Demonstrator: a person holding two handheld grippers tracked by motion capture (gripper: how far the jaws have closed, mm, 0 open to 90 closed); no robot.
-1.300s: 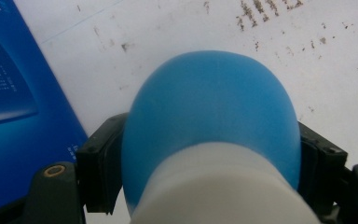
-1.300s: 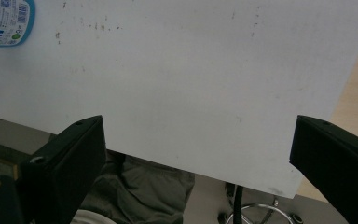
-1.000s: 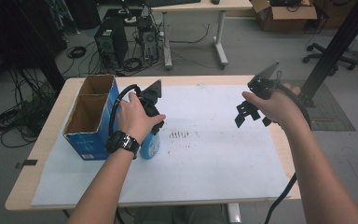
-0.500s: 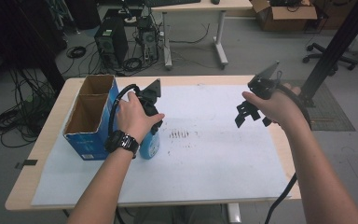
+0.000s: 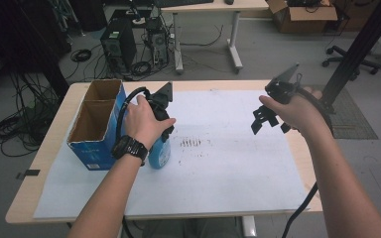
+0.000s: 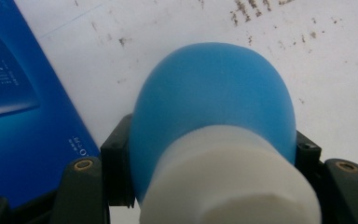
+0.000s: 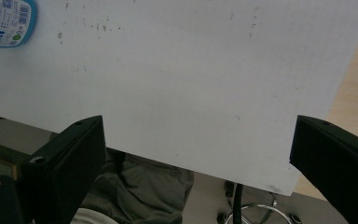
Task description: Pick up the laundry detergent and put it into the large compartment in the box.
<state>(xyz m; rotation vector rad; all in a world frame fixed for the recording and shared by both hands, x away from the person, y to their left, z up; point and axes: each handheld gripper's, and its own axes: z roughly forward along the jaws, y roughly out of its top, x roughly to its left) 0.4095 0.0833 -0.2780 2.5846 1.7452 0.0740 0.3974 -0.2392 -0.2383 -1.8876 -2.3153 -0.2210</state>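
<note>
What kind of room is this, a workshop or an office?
Most likely a lab or technical workroom. Desktop computer towers sit on the bare floor with loose cables beside them, a cardboard box rests by the back wall, and the wooden table is covered with stained white paper for handling trials.

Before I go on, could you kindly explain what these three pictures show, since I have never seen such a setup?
A person at a table holds a two-jaw tool in each hand. The wide picture looks down from above the person; the other two come from cameras riding on each tool. A white sheet covers the table, with an open blue box at the left. The left tool has just closed on a blue bottle with a white cap, standing beside the box. The right tool hangs open over the sheet, holding nothing.
</note>
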